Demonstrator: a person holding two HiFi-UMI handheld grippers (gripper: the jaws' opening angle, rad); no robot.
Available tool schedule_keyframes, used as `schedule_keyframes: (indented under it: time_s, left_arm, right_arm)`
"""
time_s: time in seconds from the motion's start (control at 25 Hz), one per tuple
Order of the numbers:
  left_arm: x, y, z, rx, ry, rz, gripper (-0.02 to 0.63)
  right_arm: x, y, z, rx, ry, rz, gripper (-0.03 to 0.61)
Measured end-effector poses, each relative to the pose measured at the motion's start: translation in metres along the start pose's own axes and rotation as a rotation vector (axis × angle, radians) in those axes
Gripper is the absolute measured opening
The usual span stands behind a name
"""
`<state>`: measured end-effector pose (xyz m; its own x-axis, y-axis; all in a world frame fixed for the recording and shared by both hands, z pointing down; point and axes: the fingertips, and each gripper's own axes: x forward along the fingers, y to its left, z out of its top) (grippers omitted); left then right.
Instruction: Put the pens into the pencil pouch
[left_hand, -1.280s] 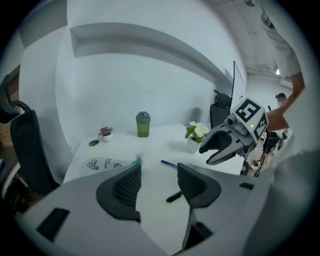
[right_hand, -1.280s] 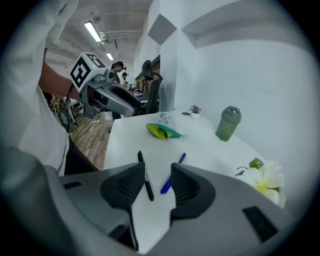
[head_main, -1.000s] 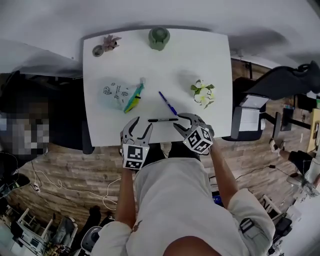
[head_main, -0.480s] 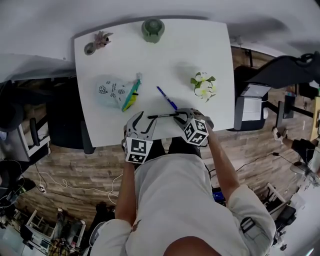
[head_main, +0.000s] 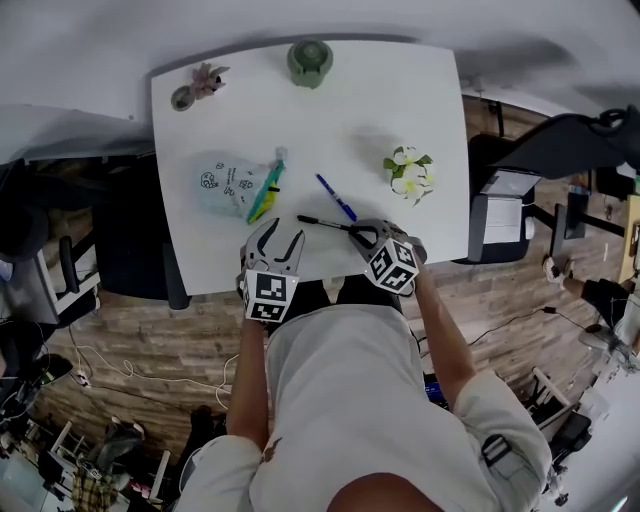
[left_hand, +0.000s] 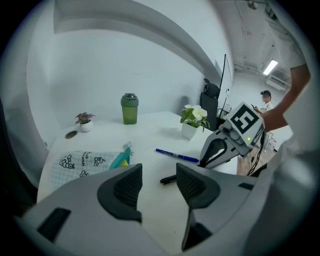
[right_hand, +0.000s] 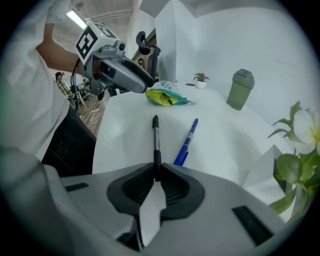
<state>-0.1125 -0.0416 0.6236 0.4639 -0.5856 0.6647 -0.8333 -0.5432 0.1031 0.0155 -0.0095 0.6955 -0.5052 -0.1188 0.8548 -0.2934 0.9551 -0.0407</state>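
**Right claw clamps the black pen**

A second ago the black pen lay loose across the bench. The right claw has just closed on one end of it, and it now slants. The left claw gapes empty nearby. The blue pen is unmoved near the pouch.

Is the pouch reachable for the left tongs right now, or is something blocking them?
Probably yes. The left tongs are open and empty, with only bare table between them and the pencil pouch; the black pen in the right tongs lies off to the side.
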Motion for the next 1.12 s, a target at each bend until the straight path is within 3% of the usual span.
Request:
schedule_keyframes:
  time_s: [0.2,0.44,0.64,0.76,0.84,1.12]
  left_arm:
    - [-0.001,0.034,-0.003,0.045,0.024,0.138,0.207]
    - [0.007,0.072,-0.016,0.043,0.082,0.258,0.189]
    - [0.017,0.088,-0.033,0.067,0.159,0.277,0.167]
    - [0.018,0.095,-0.036,0.084,0.177,0.302,0.078]
    - [0.016,0.097,-0.034,0.078,0.165,0.312,0.029]
    - [0.002,0.089,-0.016,0.021,0.089,0.263,0.020]
  right_arm:
    - [-0.009,0.000,0.013,0.041,-0.031,-0.025,0.044]
    - [-0.015,-0.002,0.027,0.081,-0.061,-0.051,0.045]
    - [-0.016,-0.005,0.045,0.087,-0.085,-0.063,0.044]
    - [-0.013,-0.007,0.054,0.089,-0.089,-0.067,0.046]
    - [-0.010,-0.008,0.060,0.091,-0.083,-0.070,0.044]
    - [-0.007,-0.010,0.094,0.086,-0.094,-0.075,0.044]
